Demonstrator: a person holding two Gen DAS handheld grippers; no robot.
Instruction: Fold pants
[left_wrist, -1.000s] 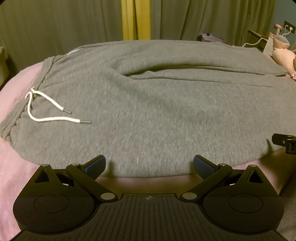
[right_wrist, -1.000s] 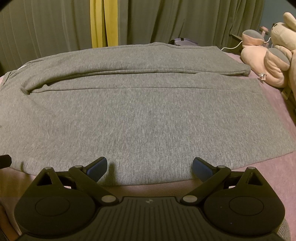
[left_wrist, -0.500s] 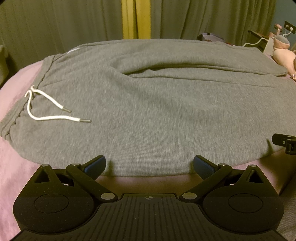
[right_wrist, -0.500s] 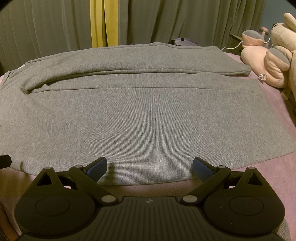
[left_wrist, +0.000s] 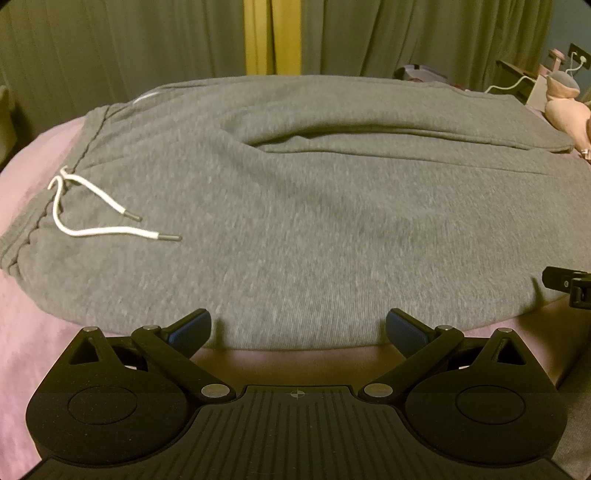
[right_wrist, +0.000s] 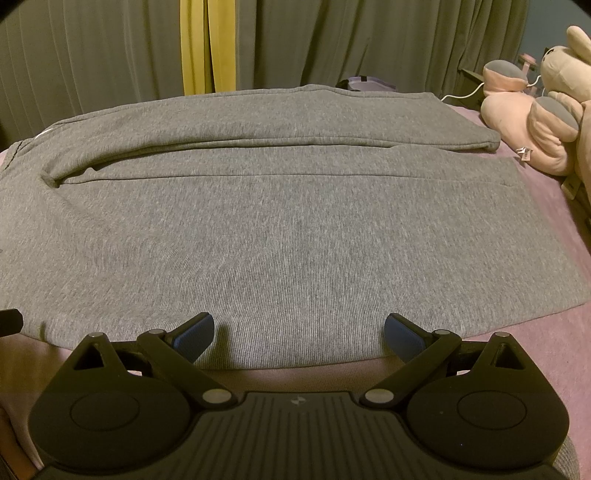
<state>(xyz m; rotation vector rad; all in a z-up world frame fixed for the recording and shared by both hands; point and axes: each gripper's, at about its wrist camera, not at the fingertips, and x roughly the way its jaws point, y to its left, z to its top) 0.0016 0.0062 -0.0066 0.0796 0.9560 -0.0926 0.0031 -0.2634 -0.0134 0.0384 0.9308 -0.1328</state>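
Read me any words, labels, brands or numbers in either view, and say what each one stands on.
There are none to read.
Small tag on the pink plush toy: too small to read.
Round mark on the left gripper body: a crosshair symbol, no letters.
Small mark on the right gripper body: a plain emblem, no letters.
Gray pants and white drawstring: no print showing.

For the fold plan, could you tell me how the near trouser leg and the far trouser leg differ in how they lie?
The near leg lies flat and smooth; the far leg bulges along its inner edge. The near leg's hem reaches further right than the far leg's. Both are grey and unfolded.
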